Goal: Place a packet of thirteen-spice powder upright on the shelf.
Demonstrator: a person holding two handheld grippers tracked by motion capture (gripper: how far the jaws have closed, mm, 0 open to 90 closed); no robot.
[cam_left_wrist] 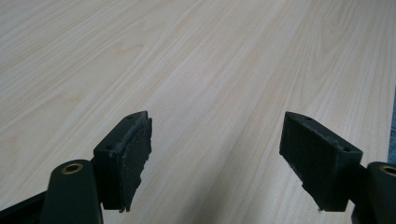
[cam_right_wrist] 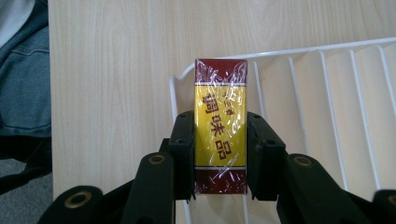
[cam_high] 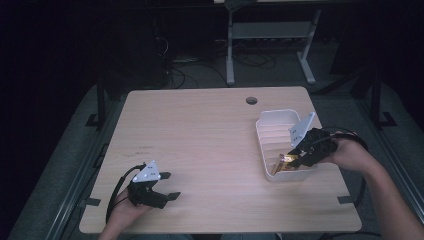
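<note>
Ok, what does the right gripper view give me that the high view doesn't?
Right gripper view: the yellow and red box close up, film-wrapped with printed characters, clamped between the right tool jaws over the white tray corner. High view: the left tool, open above bare table, and the tray's whole outline. Both: box, tray, wooden table.

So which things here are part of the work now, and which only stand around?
In use:
- right gripper, shut on the yellow box
- white tray, box held over its near end

Idle:
- left gripper, open, holding nothing
- table
- table's cable hole
</note>
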